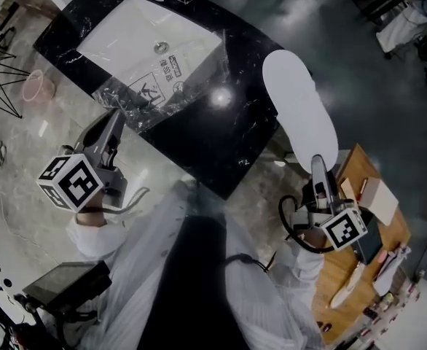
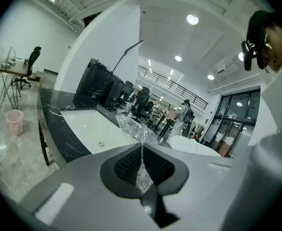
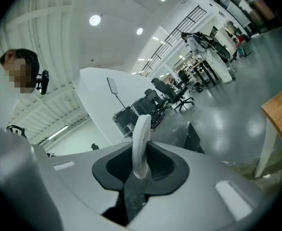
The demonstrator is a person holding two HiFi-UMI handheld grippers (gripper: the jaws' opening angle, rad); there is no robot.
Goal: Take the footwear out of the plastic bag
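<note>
The white slipper [image 1: 299, 108] is clear of the bag, its near end clamped in the right gripper [image 1: 319, 172]. Its long axis points away from the person, along the black counter's [image 1: 221, 152] right edge, with bare floor [image 1: 374, 93] to its right. The left gripper [image 1: 116, 119] pinches the near corner of the clear plastic bag [image 1: 171, 86].
</note>
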